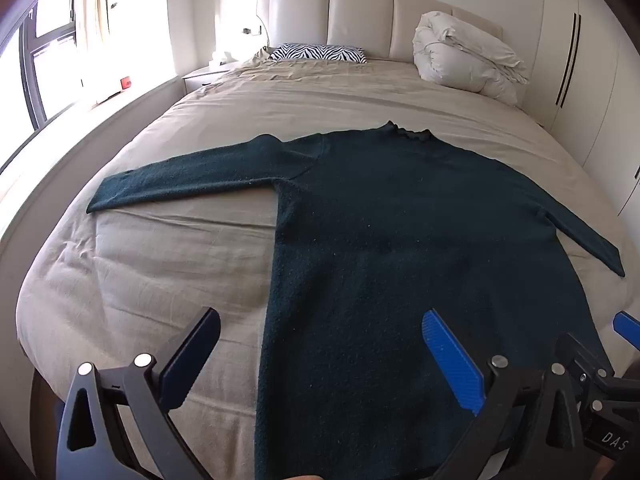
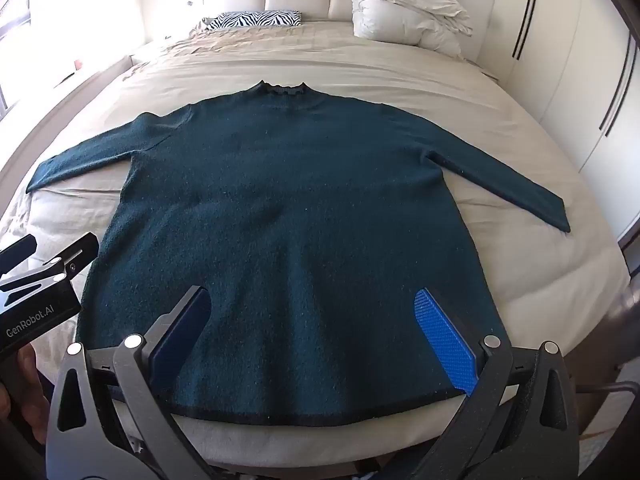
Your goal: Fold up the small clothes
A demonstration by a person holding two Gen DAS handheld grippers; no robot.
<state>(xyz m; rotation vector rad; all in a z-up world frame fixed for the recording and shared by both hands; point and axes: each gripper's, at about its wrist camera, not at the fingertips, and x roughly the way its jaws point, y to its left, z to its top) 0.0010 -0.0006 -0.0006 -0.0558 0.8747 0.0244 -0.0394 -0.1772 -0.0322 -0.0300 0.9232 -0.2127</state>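
Observation:
A dark teal long-sleeved sweater (image 1: 384,220) lies flat on the bed, collar toward the headboard, both sleeves spread out; it also shows in the right wrist view (image 2: 288,208). My left gripper (image 1: 320,356) is open and empty, held above the sweater's lower left side. My right gripper (image 2: 312,332) is open and empty, held above the hem (image 2: 312,414) at the foot of the bed. The right gripper's blue finger (image 1: 628,330) shows at the right edge of the left wrist view. The left gripper's body (image 2: 36,296) shows at the left of the right wrist view.
The bed has a beige cover (image 1: 168,248). A folded white duvet (image 1: 468,56) and a zebra-print pillow (image 1: 320,53) lie near the headboard. A nightstand (image 1: 204,76) and window stand to the left; white wardrobe doors (image 2: 580,80) stand to the right.

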